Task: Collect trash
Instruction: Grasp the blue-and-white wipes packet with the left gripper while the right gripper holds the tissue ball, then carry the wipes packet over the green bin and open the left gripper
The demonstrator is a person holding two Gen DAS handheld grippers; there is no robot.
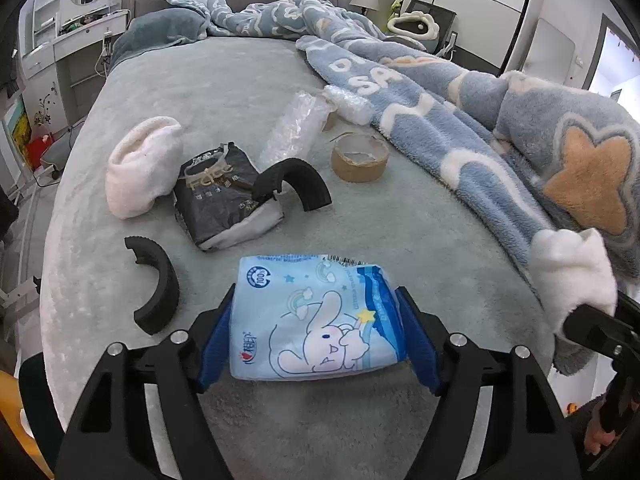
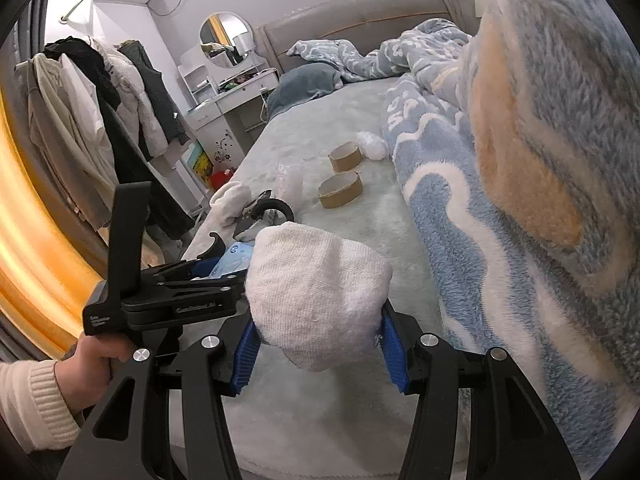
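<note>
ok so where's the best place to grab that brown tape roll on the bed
Grip the tape roll across its cardboard wall, one of the fingers inside the hollow and one outside, coming from above. It lies flat with the open ring facing up, and looks too wide to span easily.

The bed [image 1: 224, 80] has a pale grey cover. A tissue pack [image 1: 316, 320] lies nearest. Beyond it sit a dark pouch [image 1: 224, 200] and a tape roll [image 1: 360, 158]; left of the pouch is a white sock [image 1: 140, 168]. Two black arcs [image 1: 158, 284] flank the pouch. A blanket [image 1: 480, 128] lies right.
</note>
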